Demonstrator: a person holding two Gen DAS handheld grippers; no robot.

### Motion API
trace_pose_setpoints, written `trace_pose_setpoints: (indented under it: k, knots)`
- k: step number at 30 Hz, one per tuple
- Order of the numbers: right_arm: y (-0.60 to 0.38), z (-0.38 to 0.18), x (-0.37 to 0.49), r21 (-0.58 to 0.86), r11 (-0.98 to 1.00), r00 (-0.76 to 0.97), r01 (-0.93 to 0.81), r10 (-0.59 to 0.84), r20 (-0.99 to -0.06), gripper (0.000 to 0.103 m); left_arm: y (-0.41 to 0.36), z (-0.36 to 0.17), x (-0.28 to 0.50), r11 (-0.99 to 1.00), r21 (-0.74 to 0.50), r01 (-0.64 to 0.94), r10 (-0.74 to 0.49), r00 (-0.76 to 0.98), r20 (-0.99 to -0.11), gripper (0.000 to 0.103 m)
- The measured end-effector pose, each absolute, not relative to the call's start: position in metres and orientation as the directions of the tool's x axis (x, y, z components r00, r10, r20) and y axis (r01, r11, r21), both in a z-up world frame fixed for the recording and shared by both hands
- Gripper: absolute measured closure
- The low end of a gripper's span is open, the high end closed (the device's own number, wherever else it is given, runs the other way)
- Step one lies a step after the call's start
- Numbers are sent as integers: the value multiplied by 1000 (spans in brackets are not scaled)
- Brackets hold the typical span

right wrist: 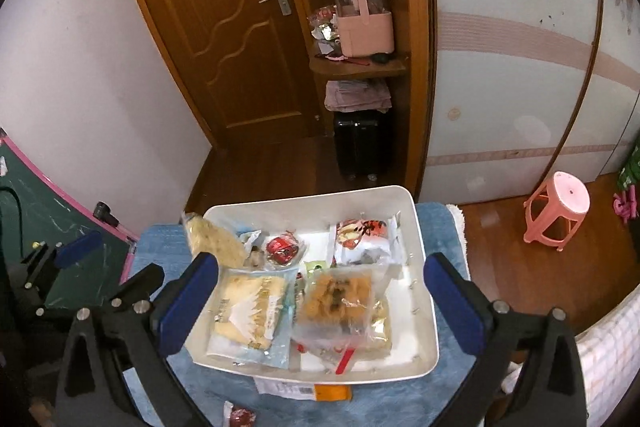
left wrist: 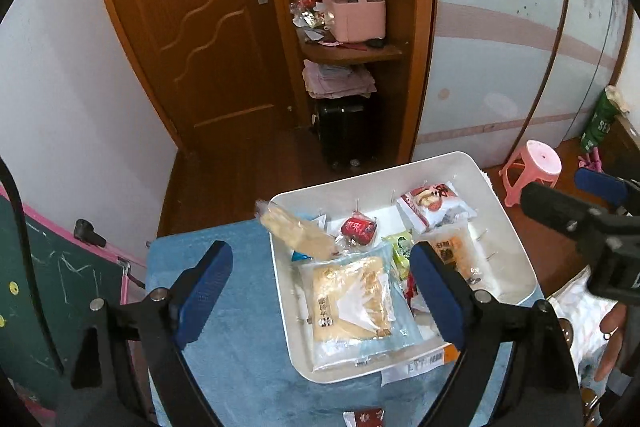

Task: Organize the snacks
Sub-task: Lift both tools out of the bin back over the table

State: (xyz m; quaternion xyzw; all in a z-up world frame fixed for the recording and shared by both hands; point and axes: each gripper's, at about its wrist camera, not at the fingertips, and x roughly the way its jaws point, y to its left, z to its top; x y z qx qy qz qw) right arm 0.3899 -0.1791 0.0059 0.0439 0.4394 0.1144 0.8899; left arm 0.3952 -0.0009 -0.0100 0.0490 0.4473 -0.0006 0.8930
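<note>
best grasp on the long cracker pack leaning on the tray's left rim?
Take the cracker pack at its raised end, the one that sticks out over the tray rim. Come from the left, outside the tray, with the left claw, fingers across its narrow width. That end is clear; the lower end lies among other packs.

Your left gripper point(left wrist: 320, 285) hangs with jaws spread wide, gripping nothing. Your right gripper point(right wrist: 320, 301) is likewise agape and empty, tilted downward, level beside the left.
</note>
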Motion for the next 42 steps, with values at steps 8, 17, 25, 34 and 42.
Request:
trace_pose_setpoints:
  k: [8, 17, 25, 34, 42]
  knots:
    - [-184, 27, 363, 190, 965, 608, -179, 260, -750, 0, 14, 16, 356, 997, 73, 27, 40, 624, -781, 13]
    - [-184, 65, 309, 181, 962, 653, -204, 271, -707, 0, 29, 58, 305, 999, 47, 27, 17, 661, -750, 11]
    - [-186, 78, 264, 183, 960, 677, -212, 280, -681, 0, 25, 79, 249, 995, 60, 79, -10, 679, -735, 5]
    - [-188, 71, 218, 165, 951, 694, -262, 305, -652, 0, 12, 67, 190, 981, 72, 178, -67, 667, -742, 3]
    - [-181, 30, 185, 104, 948, 736, -300, 300, -607, 0, 10, 13, 161, 980, 3, 201, -128, 633, -764, 3]
